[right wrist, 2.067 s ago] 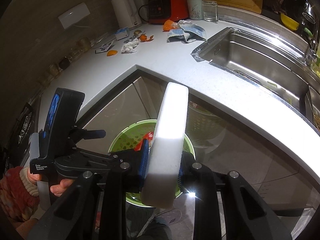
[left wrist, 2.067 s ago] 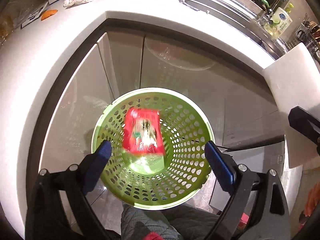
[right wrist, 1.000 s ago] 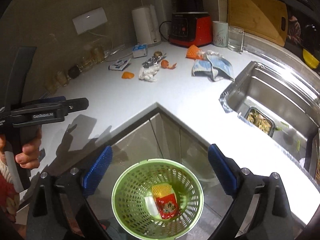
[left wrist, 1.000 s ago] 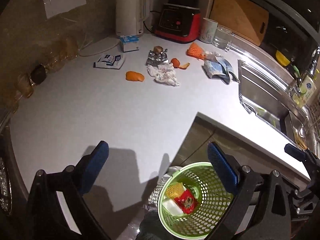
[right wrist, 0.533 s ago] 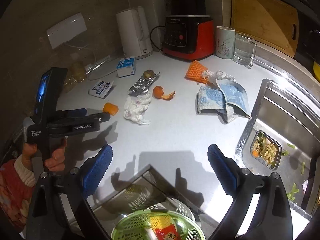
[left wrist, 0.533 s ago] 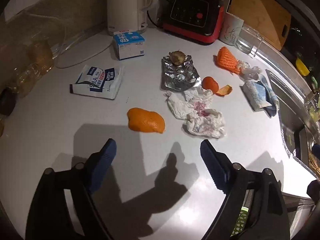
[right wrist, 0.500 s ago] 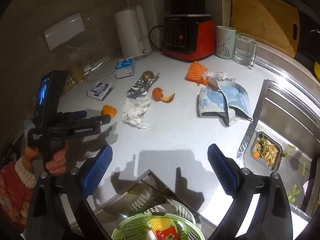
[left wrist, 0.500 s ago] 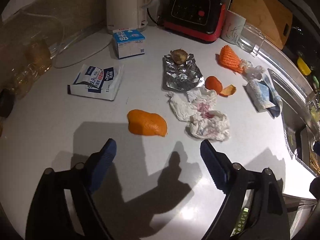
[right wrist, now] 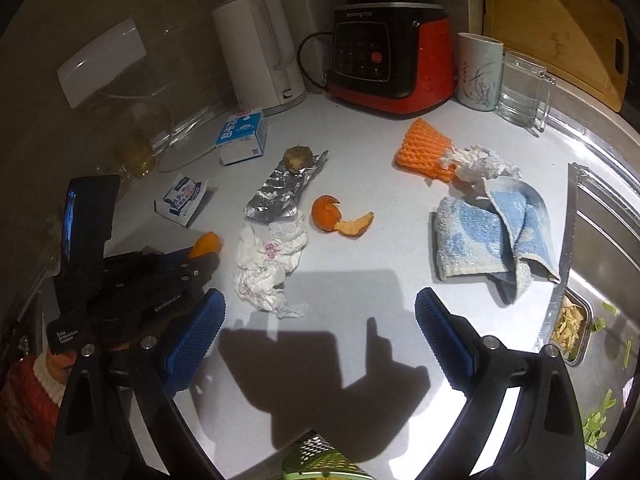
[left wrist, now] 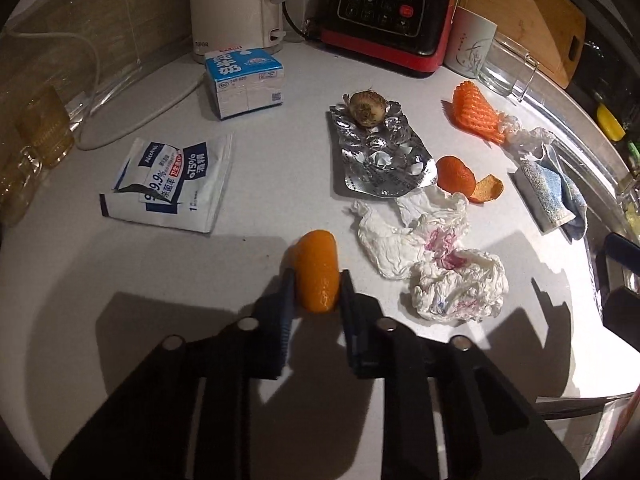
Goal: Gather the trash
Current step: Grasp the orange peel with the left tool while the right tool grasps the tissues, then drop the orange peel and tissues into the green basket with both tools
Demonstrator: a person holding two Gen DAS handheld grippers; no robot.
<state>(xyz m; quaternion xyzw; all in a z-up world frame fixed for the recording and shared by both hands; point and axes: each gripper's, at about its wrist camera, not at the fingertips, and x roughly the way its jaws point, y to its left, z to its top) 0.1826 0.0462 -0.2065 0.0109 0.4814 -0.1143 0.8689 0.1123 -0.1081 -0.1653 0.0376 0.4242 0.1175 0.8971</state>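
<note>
On white countertop (left wrist: 248, 184) we are closing our left gripper (left wrist: 316, 284) on orange peel (left wrist: 316, 272), crumpled tissue (left wrist: 440, 264) just right; right gripper (right wrist: 320, 328) is hovering wide open, empty.

The counter (left wrist: 120, 264) was smooth and white, a little shiny where the light hit it. The orange peel (left wrist: 316, 270) looked glossy and bumpy. At three o'clock from it lay crumpled, soft white paper tissue (left wrist: 436, 264). At twelve o'clock the pill sheet (left wrist: 380, 160) was shiny, wrinkled silver foil. The wipes packet (left wrist: 172, 186) at ten o'clock was smooth, shiny plastic. The milk carton (left wrist: 246, 80) looked like matt card. The towel (right wrist: 492, 236) was fuzzy blue cloth. The fruit net (right wrist: 424, 152) was soft orange foam. The kettle (right wrist: 260, 52) was smooth white plastic, the cutting board (right wrist: 556, 20) wood, the mug (right wrist: 524, 88) clear glass.
</note>
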